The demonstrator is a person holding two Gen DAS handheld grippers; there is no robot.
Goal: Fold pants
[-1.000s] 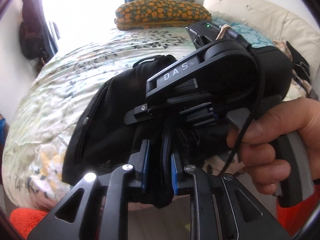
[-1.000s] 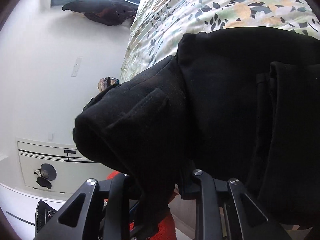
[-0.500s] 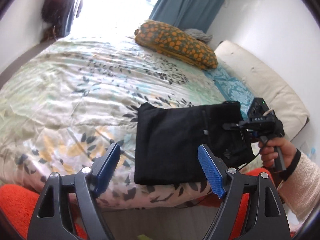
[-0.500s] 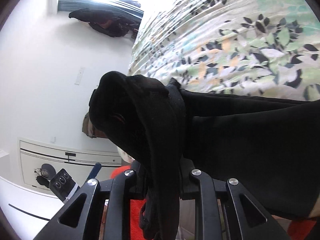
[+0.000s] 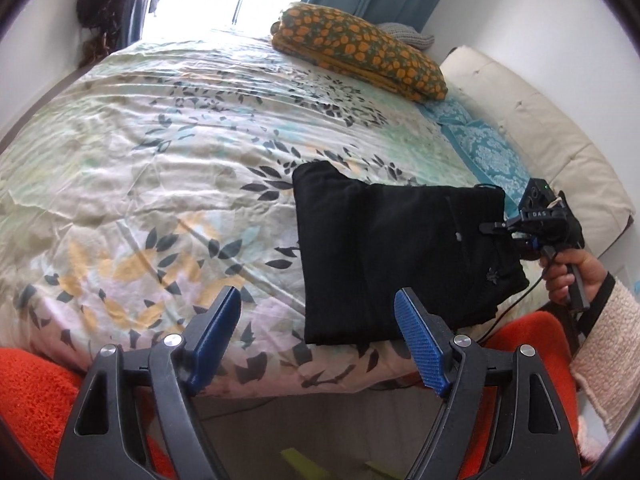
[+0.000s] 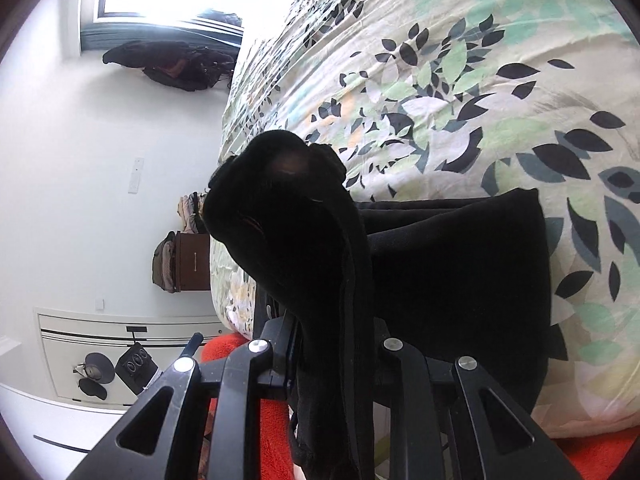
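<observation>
The black pants [image 5: 392,256] lie folded into a flat rectangle near the front edge of the bed. My left gripper [image 5: 320,332] is open and empty, hovering above the bed edge just left of the pants. My right gripper [image 5: 516,236] is at the pants' right edge, held by a hand. In the right wrist view it [image 6: 332,360] is shut on a bunched fold of the black pants [image 6: 304,232], which drapes up over the fingers and hides the pads.
The leaf-print bedspread [image 5: 180,140] covers the bed. An orange-patterned pillow [image 5: 360,48] lies at the far end. A cream headboard cushion [image 5: 540,132] runs along the right. An orange rug [image 5: 32,392] lies below the bed edge.
My left gripper has let go of the pants, opened, and pulled back from them. The pants have dropped flat onto the bed. My right gripper stays shut on the fabric.
</observation>
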